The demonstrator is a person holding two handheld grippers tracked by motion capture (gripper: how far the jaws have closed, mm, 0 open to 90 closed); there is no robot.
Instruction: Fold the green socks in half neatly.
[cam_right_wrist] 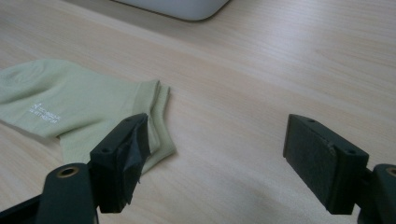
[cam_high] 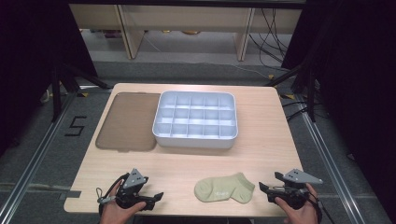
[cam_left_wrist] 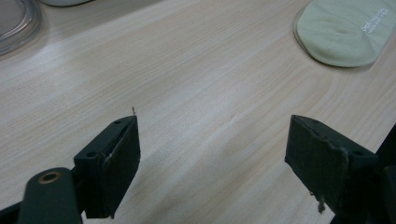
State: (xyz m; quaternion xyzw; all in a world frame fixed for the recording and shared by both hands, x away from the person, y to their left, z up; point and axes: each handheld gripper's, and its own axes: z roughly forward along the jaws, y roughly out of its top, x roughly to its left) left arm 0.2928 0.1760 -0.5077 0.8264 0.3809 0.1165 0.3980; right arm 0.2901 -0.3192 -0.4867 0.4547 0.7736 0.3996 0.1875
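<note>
We hold both grippers low at the near edge of the tabletop [cam_high: 261, 154], a pale green sock [cam_high: 224, 187] lying flat between them. Its long axis runs left to right, cuff toward the right gripper [cam_high: 264, 190], toe toward the left gripper [cam_high: 159, 196]. Both sets of jaws stand wide apart, empty. The right is nearer: in its own view the cuff [cam_right_wrist: 152, 116] lies just ahead of one jaw. Bare wood separates the sock from the compartment tray [cam_high: 195, 138] and the brown lid [cam_high: 128, 122] farther back, leaving open room.
</note>
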